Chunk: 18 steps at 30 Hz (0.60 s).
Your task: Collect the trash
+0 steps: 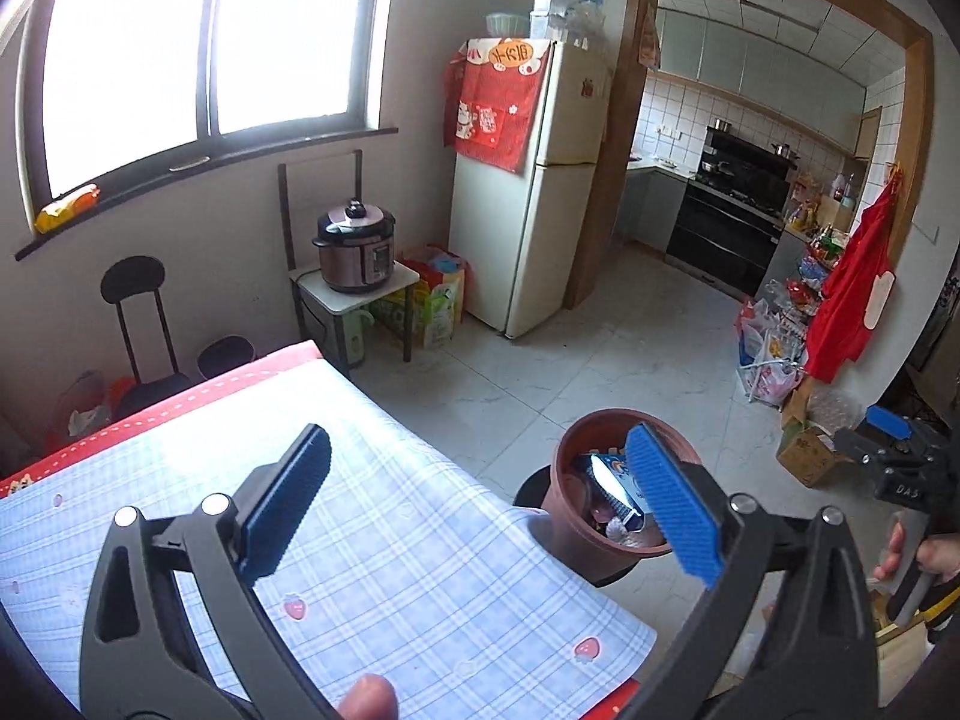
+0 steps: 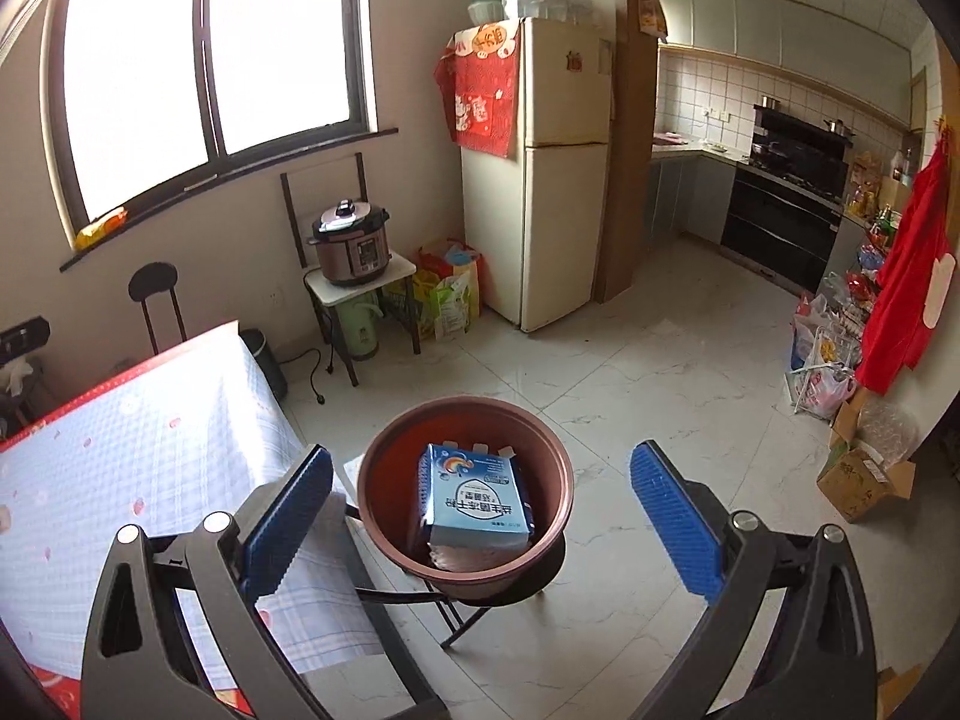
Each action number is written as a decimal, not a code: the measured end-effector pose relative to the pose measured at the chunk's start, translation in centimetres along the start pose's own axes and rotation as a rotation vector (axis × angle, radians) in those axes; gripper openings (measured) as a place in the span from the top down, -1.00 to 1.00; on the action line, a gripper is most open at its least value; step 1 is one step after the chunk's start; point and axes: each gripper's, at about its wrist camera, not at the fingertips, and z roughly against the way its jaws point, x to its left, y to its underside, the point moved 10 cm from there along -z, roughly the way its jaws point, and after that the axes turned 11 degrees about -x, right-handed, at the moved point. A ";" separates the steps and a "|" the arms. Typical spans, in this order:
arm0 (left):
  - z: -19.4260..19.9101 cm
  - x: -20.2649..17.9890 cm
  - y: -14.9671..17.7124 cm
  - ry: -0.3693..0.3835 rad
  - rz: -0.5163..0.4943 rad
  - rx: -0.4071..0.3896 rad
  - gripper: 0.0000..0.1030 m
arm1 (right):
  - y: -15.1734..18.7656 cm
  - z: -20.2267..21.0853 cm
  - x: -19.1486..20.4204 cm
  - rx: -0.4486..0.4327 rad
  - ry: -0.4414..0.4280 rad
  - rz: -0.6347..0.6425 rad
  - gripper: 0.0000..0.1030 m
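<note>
You held the left claw and the right claw spread wide and empty above the counter edge. The blue packet lay inside the brown pot, which sat on a stool beside the counter to catch trash.

Both grippers held wide open, nothing gripped.

Left gripper is angled downward, blue pads spread far apart, nothing between them; a fingertip is seen at the bottom edge. Right gripper is angled downward likewise, jaws fully apart and empty. The right hand is seen wrapped around its handle in the left wrist view.
</note>
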 end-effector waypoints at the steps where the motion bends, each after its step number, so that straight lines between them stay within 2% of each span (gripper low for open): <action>1: 1.2 0.5 -0.2 -0.006 -0.006 -0.012 -0.89 | -0.5 1.0 0.7 -0.010 0.003 -0.011 -0.90; 8: 8.1 3.6 -1.1 -0.019 -0.019 -0.082 -0.89 | -2.3 7.8 4.8 -0.071 0.048 -0.039 -0.90; 18: 14.8 7.0 -2.3 -0.028 -0.030 -0.164 -0.89 | -3.2 14.2 8.6 -0.132 0.103 -0.057 -0.90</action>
